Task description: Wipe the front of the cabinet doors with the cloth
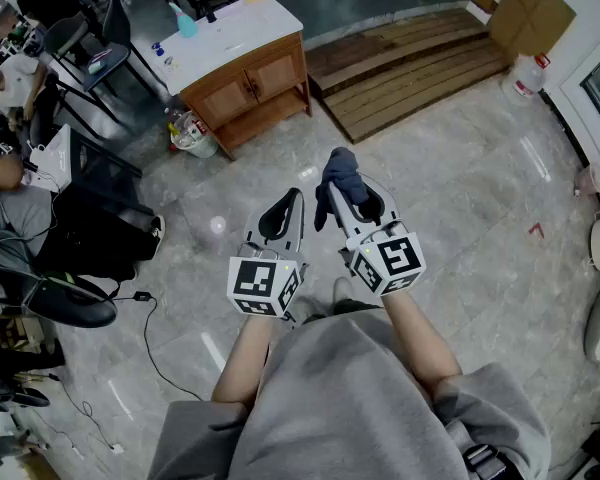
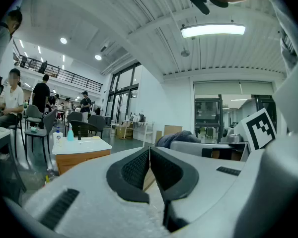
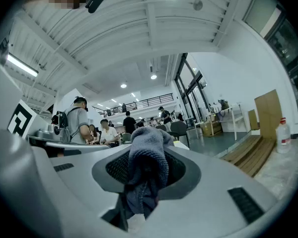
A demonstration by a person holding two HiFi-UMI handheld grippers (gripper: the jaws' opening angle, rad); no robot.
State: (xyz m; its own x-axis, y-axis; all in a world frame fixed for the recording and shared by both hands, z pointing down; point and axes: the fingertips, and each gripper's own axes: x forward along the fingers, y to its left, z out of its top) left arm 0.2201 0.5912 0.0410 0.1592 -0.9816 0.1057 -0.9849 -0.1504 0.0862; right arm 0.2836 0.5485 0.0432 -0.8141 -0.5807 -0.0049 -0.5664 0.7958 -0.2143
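A small wooden cabinet (image 1: 248,80) with two front doors and a white top stands on the floor a few steps ahead; it also shows as the cabinet (image 2: 84,155) far off in the left gripper view. My right gripper (image 1: 347,190) is shut on a dark blue-grey cloth (image 1: 337,180), which bunches over its jaws as the cloth (image 3: 148,162). My left gripper (image 1: 281,213) is shut with nothing in it, its pads (image 2: 139,170) meeting. Both are held at waist height, well short of the cabinet.
A blue bottle (image 1: 184,21) and small items stand on the cabinet top. Chairs (image 1: 75,43) and seated people are at the left, a cable (image 1: 150,348) lies on the floor, a wooden platform (image 1: 410,63) lies ahead right, and a white jug (image 1: 528,73) stands beside it.
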